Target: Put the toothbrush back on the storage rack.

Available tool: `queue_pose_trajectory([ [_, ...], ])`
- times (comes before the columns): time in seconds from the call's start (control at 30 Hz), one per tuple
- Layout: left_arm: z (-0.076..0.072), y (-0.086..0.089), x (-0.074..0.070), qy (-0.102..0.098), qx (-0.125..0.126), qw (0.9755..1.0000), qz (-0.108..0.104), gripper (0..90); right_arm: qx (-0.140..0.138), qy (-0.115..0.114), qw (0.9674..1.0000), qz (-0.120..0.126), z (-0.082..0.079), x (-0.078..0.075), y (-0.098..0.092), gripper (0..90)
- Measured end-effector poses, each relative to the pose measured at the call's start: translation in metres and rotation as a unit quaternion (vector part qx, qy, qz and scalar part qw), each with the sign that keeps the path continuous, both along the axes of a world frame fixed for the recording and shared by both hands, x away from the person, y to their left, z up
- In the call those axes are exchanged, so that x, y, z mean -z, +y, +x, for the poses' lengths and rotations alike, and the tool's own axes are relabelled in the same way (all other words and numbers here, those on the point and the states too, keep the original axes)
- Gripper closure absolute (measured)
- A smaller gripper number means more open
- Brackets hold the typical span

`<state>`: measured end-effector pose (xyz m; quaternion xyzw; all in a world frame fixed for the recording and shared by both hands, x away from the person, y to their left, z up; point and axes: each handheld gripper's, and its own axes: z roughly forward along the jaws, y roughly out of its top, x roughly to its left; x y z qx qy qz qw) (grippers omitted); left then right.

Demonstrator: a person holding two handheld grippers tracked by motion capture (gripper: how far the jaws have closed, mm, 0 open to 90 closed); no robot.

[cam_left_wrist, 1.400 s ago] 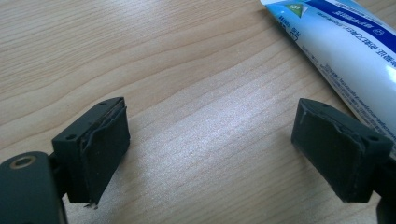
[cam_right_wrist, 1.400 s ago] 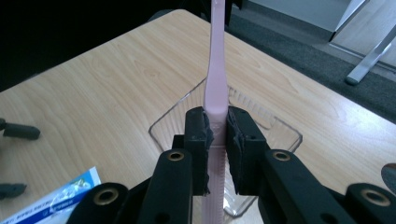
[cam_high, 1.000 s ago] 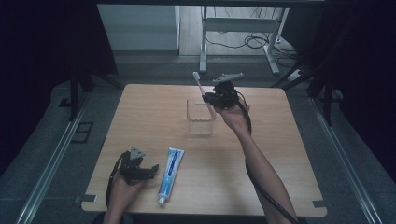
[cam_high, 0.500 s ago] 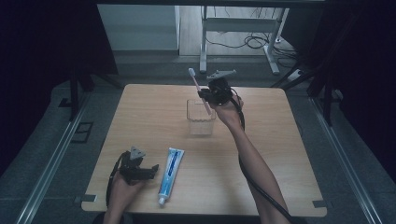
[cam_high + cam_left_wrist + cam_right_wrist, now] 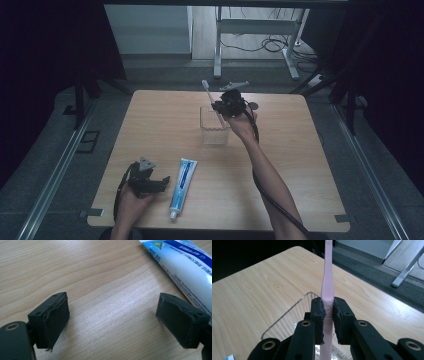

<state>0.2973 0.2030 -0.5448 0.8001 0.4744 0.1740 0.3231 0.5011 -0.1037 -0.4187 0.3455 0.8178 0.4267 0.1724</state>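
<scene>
Worktop (image 5: 165,120) of pale grained wood is sitting on grey flooring in a dark room. Right tongs (image 5: 327,312) are clamping a smooth pink toothbrush (image 5: 327,285), standing nearly upright over a clear plastic cup (image 5: 215,127). Left tongs (image 5: 112,322) are gaping wide, gripping nothing, beside a glossy toothpaste tube (image 5: 182,186) lying lengthwise near-to-far.

We are in a lab or test room. We see one bare wooden table (image 5: 300,165) on grey carpet (image 5: 60,170), dark curtains (image 5: 50,45) at both sides, metal floor rails (image 5: 52,180), and behind it a desk frame (image 5: 255,27) with loose cables (image 5: 260,45) on the floor.
</scene>
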Motion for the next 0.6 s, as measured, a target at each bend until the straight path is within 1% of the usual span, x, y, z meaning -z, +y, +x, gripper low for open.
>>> queue_pose_trajectory([
  [0.23, 0.000, 0.000, 0.000, 0.000, 0.000, 1.0000, 0.000, 11.4, 0.001, 0.011, 0.9999, -0.006, 0.001, 0.015, 0.001, 77.9],
  [0.6, 0.000, 0.000, 0.000, 0.000, 0.000, 1.0000, 0.000, 11.4, 0.000, 0.028, 0.9994, -0.021, 0.000, 0.033, 0.005, 77.8],
])
